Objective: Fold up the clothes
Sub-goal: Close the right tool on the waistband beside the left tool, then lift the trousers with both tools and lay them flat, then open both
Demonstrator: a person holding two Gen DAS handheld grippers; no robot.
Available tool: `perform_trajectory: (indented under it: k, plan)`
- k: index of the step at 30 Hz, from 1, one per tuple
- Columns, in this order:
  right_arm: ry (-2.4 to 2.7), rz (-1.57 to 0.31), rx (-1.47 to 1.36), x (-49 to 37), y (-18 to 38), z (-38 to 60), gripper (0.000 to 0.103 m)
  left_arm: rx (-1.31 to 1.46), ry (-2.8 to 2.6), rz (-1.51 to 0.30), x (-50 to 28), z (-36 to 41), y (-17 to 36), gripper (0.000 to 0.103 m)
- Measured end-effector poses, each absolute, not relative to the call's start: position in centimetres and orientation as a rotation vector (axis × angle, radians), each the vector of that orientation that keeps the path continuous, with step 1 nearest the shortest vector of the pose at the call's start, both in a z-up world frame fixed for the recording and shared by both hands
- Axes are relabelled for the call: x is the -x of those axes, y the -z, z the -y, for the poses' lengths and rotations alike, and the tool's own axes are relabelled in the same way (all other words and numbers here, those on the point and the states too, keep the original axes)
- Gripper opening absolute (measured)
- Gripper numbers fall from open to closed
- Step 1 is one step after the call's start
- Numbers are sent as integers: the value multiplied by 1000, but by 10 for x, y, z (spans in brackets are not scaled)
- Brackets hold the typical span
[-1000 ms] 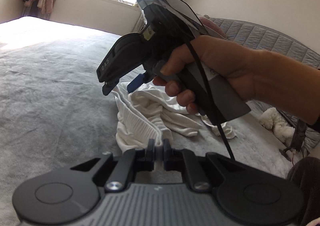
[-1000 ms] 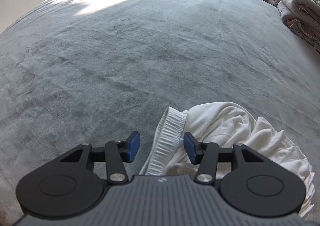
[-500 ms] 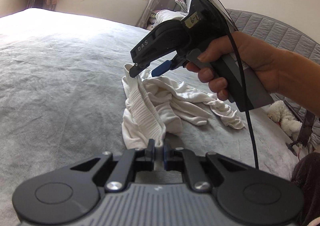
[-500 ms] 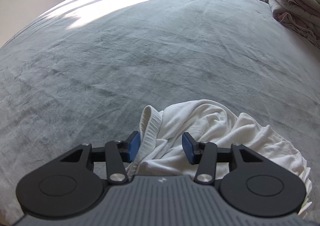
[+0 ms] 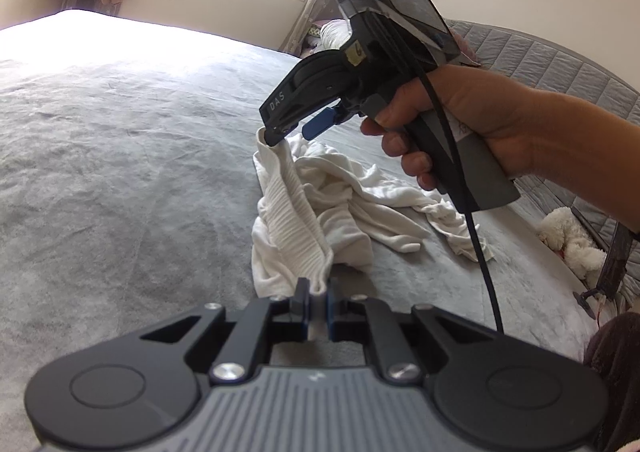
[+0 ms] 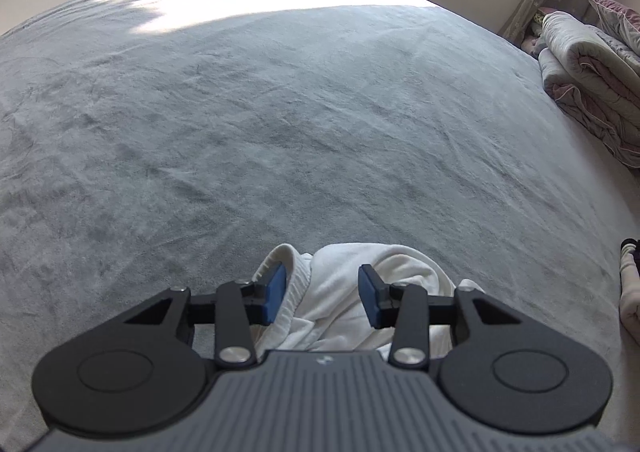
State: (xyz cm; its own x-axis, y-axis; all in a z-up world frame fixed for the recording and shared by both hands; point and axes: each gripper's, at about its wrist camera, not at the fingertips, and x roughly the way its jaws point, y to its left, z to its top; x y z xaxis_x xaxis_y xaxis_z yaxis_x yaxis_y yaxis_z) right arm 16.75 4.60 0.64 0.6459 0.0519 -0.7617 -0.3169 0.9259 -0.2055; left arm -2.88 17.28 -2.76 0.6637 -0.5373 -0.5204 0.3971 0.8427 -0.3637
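white garment (image 5: 320,208): crumpled on the grey bedspread (image 5: 120,156), its ribbed waistband raised into a ridge between the two grippers. left gripper (image 5: 318,310): jaws closed tight on one end of the waistband, low over the bed. right gripper (image 6: 322,290): held in a hand (image 5: 460,124), blue pads (image 6: 275,288) spread wide either side of the waistband's other end, nothing pinched.

Right gripper (image 6: 321,291) agape astride white garment (image 6: 340,292) on grey bedspread (image 6: 280,112).
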Motion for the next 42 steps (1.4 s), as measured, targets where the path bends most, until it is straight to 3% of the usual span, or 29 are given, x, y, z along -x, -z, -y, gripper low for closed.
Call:
perform_trajectory:
  k: [4,5,21,42]
  plan:
    - [-245,-830,424,-172,0,-58,6,239,517,-664,27,-176,29,8]
    - [-252,-826,440,-172,1,-60,3,245,509,-665,26,-178,29,8]
    - [-327,-673,448,-193,-42,-134,1,474,287,-628,1,-264,21,7]
    - [-443,-587,439,-225,-50,-254,1,734,-91,-453,-17,-393,17,6]
